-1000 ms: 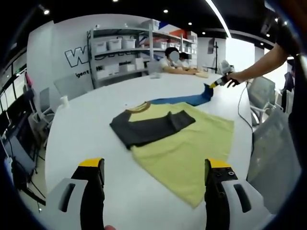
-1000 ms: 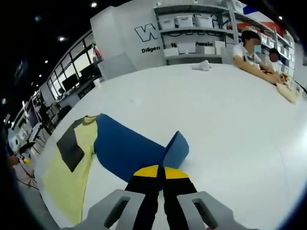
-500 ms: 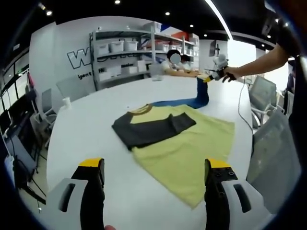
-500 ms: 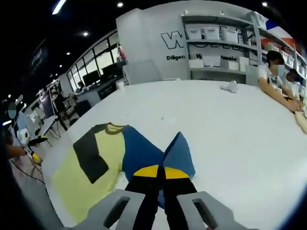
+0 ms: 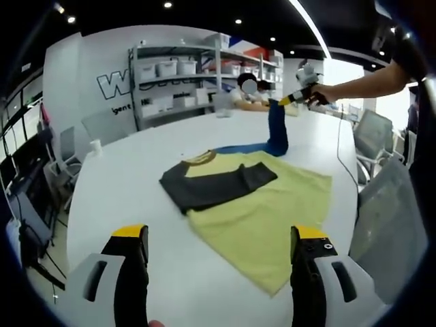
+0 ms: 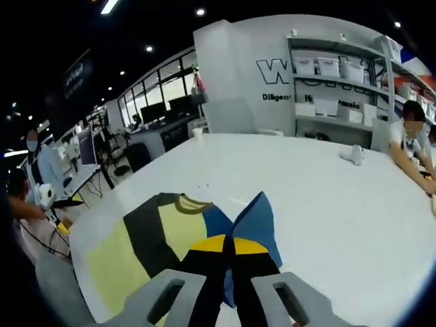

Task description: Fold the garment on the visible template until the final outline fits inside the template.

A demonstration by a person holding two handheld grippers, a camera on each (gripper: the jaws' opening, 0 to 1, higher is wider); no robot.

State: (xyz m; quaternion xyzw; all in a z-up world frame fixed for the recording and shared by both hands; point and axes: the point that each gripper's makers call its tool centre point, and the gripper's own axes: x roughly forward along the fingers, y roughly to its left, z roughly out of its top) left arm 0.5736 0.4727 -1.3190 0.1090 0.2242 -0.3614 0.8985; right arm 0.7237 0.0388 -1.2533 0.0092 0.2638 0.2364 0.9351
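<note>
Lifting blue sleeve (image 5: 276, 128) at 1 o'clock: right hand-held gripper (image 6: 228, 246) clamped on its cuff, left hand-held gripper (image 5: 216, 246) wide open, empty. Shirt (image 5: 262, 204) lies mid-table (image 5: 129, 170). Carry sleeve across the body, lay flat, no bunching.

Garment (image 5: 252, 204) flat on table (image 5: 122, 177), one sleeve (image 5: 276, 129) lifted at far edge, shelving (image 5: 177, 75) behind

- White round table (image 5: 136, 163), wide and bare-topped
- Metal shelving (image 5: 177, 75) with white bins at 12 o'clock, against a grey lettered wall (image 6: 238, 75)
- Ceiling spotlights (image 5: 167, 4) overhead
- Windows (image 6: 160, 92) at 10 o'clock
- Chair (image 5: 371, 133) at 3 o'clock
</note>
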